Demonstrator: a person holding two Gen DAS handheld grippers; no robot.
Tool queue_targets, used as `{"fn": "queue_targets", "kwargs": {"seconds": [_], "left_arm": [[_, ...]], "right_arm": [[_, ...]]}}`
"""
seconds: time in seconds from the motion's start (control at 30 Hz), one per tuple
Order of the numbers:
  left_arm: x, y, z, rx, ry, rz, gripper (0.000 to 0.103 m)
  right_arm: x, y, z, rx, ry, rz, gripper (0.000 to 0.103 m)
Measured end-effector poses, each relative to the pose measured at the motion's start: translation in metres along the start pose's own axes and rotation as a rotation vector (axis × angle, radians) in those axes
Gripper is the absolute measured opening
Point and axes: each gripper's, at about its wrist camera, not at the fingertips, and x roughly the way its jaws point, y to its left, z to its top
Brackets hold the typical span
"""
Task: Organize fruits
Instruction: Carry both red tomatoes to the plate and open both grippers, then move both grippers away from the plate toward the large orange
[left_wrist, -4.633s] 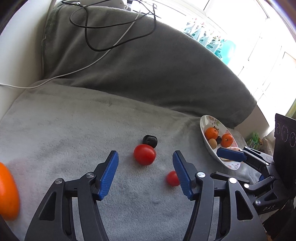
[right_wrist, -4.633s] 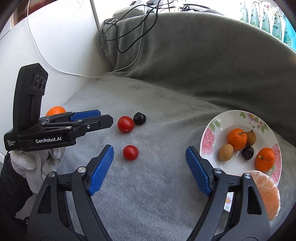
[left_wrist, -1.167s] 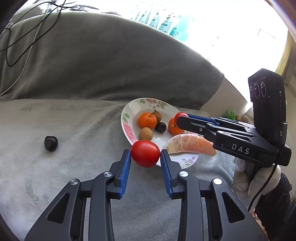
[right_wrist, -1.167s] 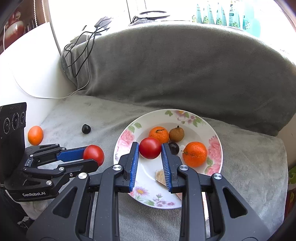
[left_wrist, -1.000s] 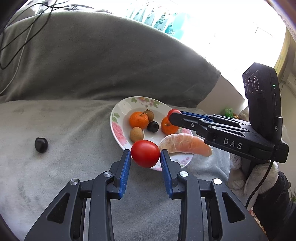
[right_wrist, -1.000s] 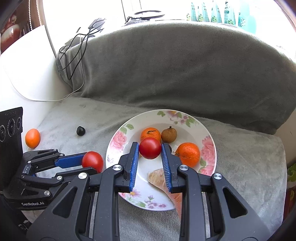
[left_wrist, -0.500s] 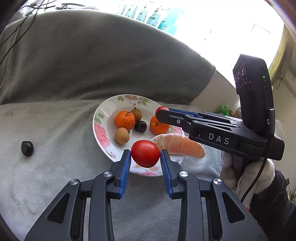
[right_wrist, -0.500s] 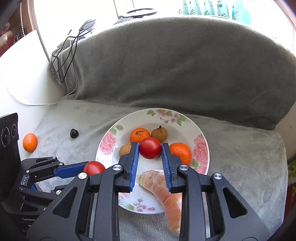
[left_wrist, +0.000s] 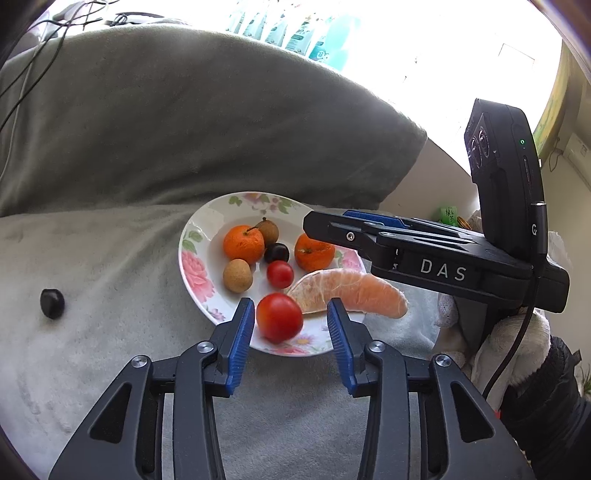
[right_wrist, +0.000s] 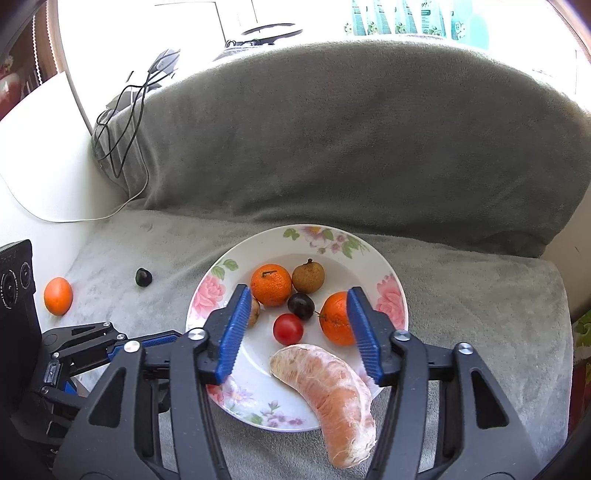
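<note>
Floral plate (right_wrist: 391, 295) holds tangerines, small tomato (right_wrist: 287, 329), pomelo segment (right_wrist: 325, 391); big tomato (left_wrist: 279, 322) at rim.

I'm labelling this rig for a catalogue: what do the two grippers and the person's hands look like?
Both the left gripper and the right gripper are black, with skeletal arms, silver screws and ribbed blue pads. The right one reads "DAS" in white, bears a black camera block and trails a black cable. Its hand wears a white knit glove and a black sleeve.

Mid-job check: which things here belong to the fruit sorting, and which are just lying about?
Job:
flowered plate
small tomato
large tomato
grapefruit segment
loose orange
loose dark fruit

Lying about:
cables
grey blanket
bottles
</note>
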Motion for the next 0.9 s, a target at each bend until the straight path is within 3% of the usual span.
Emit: {"fn": "queue_targets", "kwargs": {"seconds": [0.13, 0.23, 0.43, 0.9], "left_arm": [[-0.001, -0.001, 0.001, 0.004, -0.005, 0.001, 0.050], [-0.002, -0.001, 0.001, 0.006, -0.005, 0.004, 0.053], [-0.005, -0.004, 0.000, 0.021, -0.013, 0.022, 0.075], [-0.017, -0.008, -0.002, 0.054, -0.036, 0.082, 0.080]], "right_arm": [[-0.002, 0.000, 0.001, 0.003, -0.007, -0.003, 0.060], [-0.004, 0.000, 0.001, 0.004, -0.018, -0.011, 0.074], [-0.006, 0.000, 0.003, 0.007, -0.026, -0.026, 0.088], [-0.010, 0.010, 0.004, -0.016, -0.025, -0.051, 0.093]]}}
